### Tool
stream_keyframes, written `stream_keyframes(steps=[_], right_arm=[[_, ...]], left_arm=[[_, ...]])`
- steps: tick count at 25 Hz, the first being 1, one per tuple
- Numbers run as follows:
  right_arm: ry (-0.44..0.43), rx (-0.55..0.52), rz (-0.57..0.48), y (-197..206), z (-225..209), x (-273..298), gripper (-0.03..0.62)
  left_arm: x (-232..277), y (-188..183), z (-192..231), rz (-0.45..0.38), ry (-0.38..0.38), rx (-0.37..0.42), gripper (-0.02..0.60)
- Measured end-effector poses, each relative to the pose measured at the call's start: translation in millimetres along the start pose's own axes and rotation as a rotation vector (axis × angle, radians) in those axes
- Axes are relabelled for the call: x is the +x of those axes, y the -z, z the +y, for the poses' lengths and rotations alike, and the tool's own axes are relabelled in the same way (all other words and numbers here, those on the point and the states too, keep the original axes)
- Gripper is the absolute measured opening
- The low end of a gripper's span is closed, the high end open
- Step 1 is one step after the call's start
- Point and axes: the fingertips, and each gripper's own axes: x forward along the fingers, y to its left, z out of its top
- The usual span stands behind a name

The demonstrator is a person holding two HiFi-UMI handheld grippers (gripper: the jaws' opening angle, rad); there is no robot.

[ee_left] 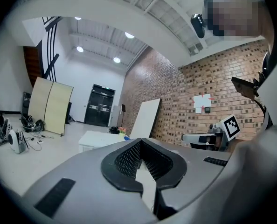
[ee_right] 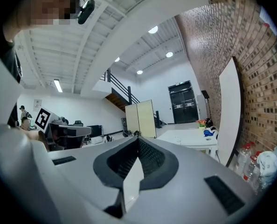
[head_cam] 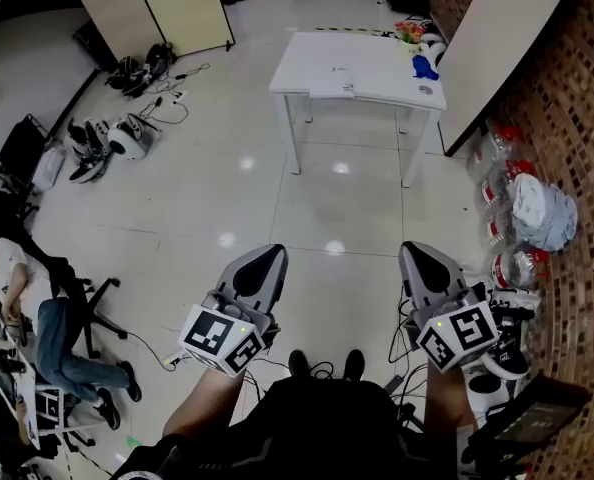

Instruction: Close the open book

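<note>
Left gripper (head_cam: 273,252) and right gripper (head_cam: 408,249) both have their jaws pressed together on nothing, held level at the waist and aimed forward. Straight ahead, well apart across the floor (head_cam: 317,203), stands the table (head_cam: 377,60), its long side running across the view. The book (head_cam: 337,73) seems to be the flat pale thing near the table's near edge — roughly midway between the two aims, so neither gripper is clearly nearer. Its spine and long axis are too small to tell.

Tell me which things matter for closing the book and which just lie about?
For the job: left gripper, right gripper, both shut, empty; white table; pale flat thing on it, possibly the book.
Lying about: blue thing, bottles, floor gear.
</note>
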Motion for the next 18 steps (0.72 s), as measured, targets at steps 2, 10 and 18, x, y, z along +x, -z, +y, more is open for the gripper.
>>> stream_keyframes(steps=[2,10,18], right_arm=[[0.004,-0.01,-0.002,-1,2,-3,0.0],[0.015,-0.031,-0.009,-11,8,-6,-0.002],[0.02,-0.039,0.005,-15,12,-14,0.0]], left_arm=[[0,2,-3,0.003,0.01,-0.001,0.002],[-3,-4,-9,-0.009,0.043,0.004,0.002],[-8,-9,-10,-0.003,0.045,0.003,0.002]])
